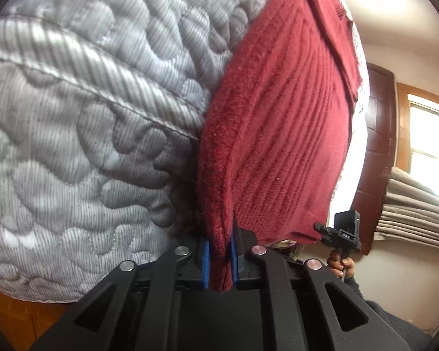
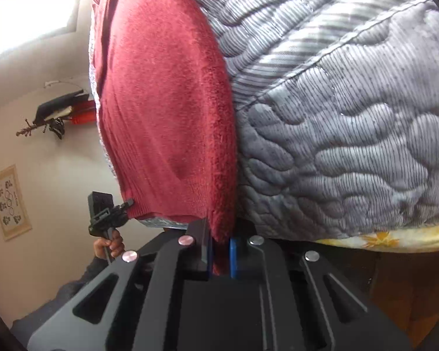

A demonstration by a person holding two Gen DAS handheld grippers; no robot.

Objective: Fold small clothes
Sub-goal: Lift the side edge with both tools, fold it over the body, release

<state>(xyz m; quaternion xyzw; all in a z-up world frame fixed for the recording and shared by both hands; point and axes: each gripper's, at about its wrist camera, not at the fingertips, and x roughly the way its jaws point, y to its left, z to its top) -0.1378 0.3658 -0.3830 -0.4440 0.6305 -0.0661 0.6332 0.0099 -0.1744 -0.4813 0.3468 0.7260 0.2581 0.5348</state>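
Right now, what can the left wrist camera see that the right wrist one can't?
Only the left wrist view shows a wooden door, a window and stacked cloth. Only the right wrist view shows a framed picture, things hung on the wall and yellow flowered fabric. Both show the red garment on the grey quilt, pinched by the left gripper and right gripper.

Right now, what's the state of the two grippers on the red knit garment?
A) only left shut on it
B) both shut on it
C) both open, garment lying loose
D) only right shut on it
B: the left gripper has the red knit garment pinched between its blue pads, and the right gripper likewise has an edge of it clamped, over the grey quilted mattress.
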